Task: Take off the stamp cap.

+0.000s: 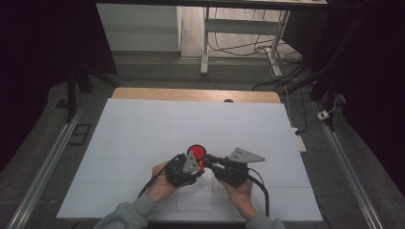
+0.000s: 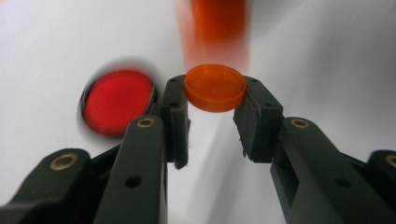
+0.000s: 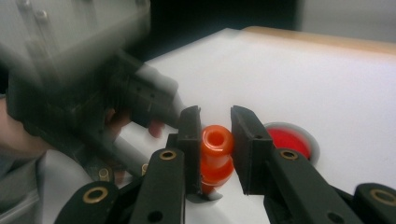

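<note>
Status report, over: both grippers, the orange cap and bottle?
Left gripper shut on orange cap. Right gripper shut on orange bottle, mouth open. Red disc on the table just beyond, clear of both.

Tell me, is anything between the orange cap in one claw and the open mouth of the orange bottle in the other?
Nothing visible. The left claw grips the orange cap, the right claw the orange bottle. The red disc lies aside.
</note>
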`<state>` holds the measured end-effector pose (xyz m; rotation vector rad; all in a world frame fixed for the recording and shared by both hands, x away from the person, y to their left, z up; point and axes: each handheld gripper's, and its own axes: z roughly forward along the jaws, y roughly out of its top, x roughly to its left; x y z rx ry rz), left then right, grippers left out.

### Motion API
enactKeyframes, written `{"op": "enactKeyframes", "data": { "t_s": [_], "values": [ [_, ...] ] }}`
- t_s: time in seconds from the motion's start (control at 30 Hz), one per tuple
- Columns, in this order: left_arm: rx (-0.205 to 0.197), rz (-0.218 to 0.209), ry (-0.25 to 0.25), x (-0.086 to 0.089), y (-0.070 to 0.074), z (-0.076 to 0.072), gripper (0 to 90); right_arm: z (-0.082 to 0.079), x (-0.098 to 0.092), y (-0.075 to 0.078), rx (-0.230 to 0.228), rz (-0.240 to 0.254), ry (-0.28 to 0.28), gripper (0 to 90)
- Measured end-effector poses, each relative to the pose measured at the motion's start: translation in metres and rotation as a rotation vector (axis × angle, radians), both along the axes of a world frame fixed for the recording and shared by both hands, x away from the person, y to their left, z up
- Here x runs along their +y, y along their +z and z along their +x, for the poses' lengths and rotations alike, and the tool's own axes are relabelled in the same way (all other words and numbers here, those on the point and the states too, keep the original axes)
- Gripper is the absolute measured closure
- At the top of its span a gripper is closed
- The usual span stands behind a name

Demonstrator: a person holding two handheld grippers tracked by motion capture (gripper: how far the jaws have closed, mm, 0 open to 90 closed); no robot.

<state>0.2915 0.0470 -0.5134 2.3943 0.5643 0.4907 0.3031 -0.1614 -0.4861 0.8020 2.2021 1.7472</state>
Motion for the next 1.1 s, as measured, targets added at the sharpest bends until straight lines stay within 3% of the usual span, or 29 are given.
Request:
{"op": "enactKeyframes", "data": {
  "t_s": [0.03, 0.1, 0.17, 0.23, 0.33, 0.53, 1.1],
  "values": [
    [0.0, 0.0, 0.0, 0.0, 0.0, 0.0, 65.8, 0.003, -0.008, 0.009, -0.001, 0.034, -0.009, 73.4],
    [0.022, -0.133, 0.014, 0.007, -0.002, 0.0, 65.8, 0.005, -0.015, 0.018, -0.021, 0.045, -0.02, 73.4],
    [-0.024, -0.142, -0.002, 0.005, 0.014, -0.003, 65.7, 0.005, -0.028, 0.026, -0.05, 0.055, -0.052, 73.3],
    [-0.03, -0.153, -0.008, 0.005, 0.021, -0.003, 65.7, 0.007, -0.033, 0.024, -0.038, 0.058, -0.058, 73.3],
    [-0.017, -0.163, 0.002, 0.011, 0.02, -0.002, 65.6, 0.008, -0.03, 0.018, -0.011, 0.048, -0.041, 73.3],
    [0.008, -0.215, 0.029, 0.023, 0.018, 0.003, 65.4, 0.01, -0.03, 0.018, -0.011, 0.04, -0.043, 73.2],
    [0.015, -0.246, 0.066, 0.051, 0.019, 0.002, 65.2, 0.012, -0.027, 0.012, 0.018, 0.015, -0.019, 73.1]
  ]
}}
